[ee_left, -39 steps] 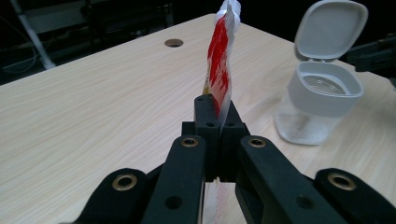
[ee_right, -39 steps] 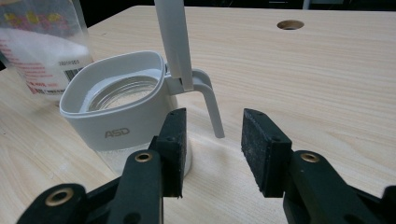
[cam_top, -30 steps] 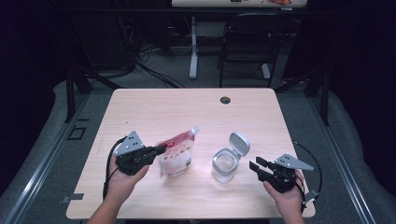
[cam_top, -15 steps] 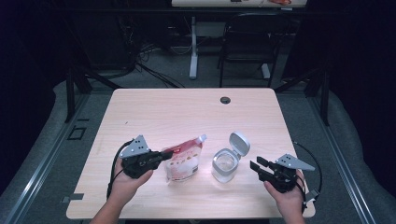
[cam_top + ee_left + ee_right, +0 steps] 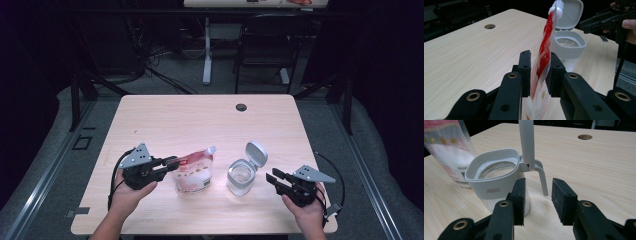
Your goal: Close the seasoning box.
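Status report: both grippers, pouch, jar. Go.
Left gripper just opening, pouch between its jaws. Right gripper open, just closing, short of lidded jar. Nothing in the way.

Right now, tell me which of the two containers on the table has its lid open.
The white jar, its hinged lid flipped up; the red-and-white pouch beside it is still capped.

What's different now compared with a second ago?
The left gripper brought the pouch down from a tilt to stand upright; its fingers have just been opening with the pouch between them. The right gripper closed slightly. The open container stayed put.
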Demonstrator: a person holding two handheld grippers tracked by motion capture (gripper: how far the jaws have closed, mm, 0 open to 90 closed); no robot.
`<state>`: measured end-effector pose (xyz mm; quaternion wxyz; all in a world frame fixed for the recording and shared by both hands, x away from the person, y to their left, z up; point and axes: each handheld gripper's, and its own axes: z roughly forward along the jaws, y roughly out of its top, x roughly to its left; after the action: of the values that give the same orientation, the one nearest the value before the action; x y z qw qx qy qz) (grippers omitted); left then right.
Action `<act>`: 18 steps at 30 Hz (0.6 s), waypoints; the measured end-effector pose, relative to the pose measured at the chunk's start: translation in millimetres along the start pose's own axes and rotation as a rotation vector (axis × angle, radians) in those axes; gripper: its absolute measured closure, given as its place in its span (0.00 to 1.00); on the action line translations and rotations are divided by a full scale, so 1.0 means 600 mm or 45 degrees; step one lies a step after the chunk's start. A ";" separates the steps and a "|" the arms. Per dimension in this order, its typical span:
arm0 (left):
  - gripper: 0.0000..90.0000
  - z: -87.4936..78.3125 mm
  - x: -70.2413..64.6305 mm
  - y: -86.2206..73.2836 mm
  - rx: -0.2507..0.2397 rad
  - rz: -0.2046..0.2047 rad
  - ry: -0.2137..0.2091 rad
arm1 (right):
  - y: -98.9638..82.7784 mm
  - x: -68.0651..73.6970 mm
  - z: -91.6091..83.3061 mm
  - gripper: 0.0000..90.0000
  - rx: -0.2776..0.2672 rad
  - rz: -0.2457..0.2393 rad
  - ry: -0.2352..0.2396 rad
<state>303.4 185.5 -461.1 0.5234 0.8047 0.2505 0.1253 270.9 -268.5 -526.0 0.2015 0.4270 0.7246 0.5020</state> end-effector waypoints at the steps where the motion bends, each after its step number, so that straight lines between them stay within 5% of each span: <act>1: 0.78 -0.001 -0.001 -0.003 -0.005 -0.006 0.019 | 0.002 0.001 -0.002 0.71 0.006 -0.011 -0.006; 10: 0.65 -0.012 -0.002 -0.024 0.006 -0.043 0.095 | 0.016 0.007 -0.015 0.72 -0.010 -0.028 -0.014; 18: 0.66 -0.018 -0.007 -0.051 0.033 -0.087 0.116 | 0.043 0.023 -0.026 0.73 -0.046 -0.054 0.029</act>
<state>286.4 201.4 -484.0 0.5050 0.7958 0.3031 0.1406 263.0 -262.3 -494.5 0.2117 0.4021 0.7266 0.5154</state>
